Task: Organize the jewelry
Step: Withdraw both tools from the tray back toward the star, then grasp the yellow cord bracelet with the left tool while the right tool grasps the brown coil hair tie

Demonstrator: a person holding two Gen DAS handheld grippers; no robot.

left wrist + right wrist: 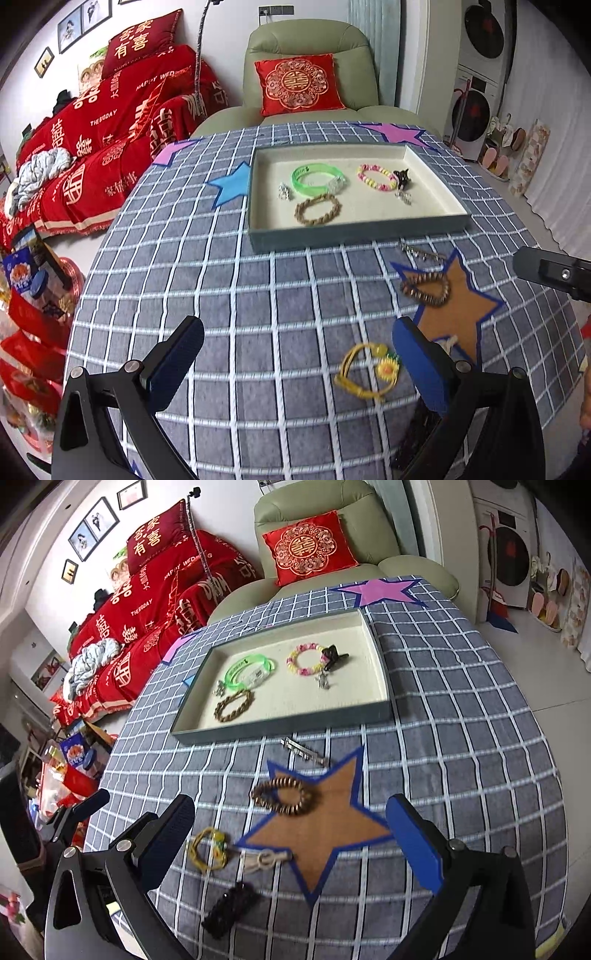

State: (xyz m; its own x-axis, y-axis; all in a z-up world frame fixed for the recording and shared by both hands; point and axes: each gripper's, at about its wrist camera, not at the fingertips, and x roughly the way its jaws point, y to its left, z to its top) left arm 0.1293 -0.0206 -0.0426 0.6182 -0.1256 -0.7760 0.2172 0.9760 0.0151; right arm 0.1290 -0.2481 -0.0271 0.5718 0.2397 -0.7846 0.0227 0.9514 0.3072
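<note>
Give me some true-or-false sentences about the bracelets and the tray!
1. The green bracelet lies inside the tray. True.
2. The brown bead bracelet is in the tray. False: it lies on the checked cloth, partly on the brown star.
3. The right hand-held gripper is squeezing the yellow bracelet. False: its jaws are wide open and hold nothing.
4. The pink and yellow bracelet is in the tray. True.
5. The left hand-held gripper is open and empty. True.
</note>
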